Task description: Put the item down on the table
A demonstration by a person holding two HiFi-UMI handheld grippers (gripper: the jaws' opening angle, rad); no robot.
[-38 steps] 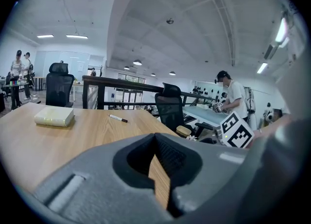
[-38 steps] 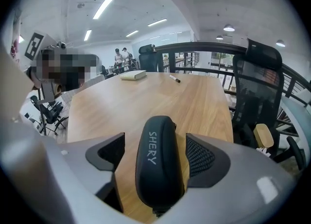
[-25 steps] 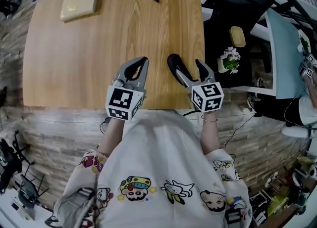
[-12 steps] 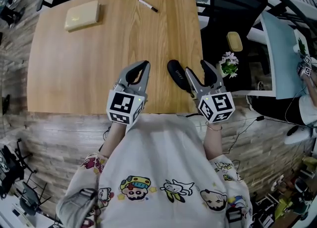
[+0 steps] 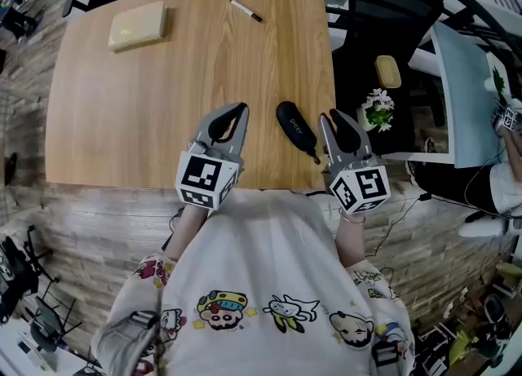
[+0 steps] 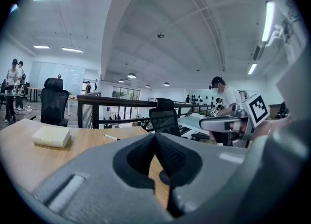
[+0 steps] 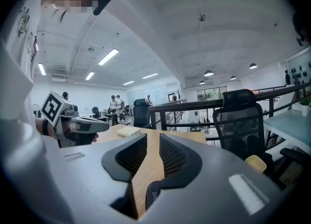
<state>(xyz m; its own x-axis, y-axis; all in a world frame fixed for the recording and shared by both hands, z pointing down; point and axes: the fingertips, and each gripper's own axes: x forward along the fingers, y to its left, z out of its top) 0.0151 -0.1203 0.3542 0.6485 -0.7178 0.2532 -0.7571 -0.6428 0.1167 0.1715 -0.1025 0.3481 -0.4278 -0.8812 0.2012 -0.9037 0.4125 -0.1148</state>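
Freed since a second ago, the black case (image 5: 295, 130) lies flat on the wooden table (image 5: 122, 113) near its front right corner. Above that corner the right gripper (image 5: 333, 116) has drawn clear, its jaws just closing to a narrow empty gap. The left gripper (image 5: 236, 110) hovers clenched and empty over the table's front edge; a marker (image 5: 245, 11) and a yellowish block (image 5: 137, 25) lie at its far edge.

The table (image 5: 122, 105) is tan wood grain. The case (image 5: 295, 128) is black. The block (image 5: 137, 25) is pale yellow. The pen (image 5: 245, 11) is white, black-tipped. The shirt (image 5: 261, 244) is white with bright cartoon prints. The floor (image 5: 90, 211) is grey-brown planks.
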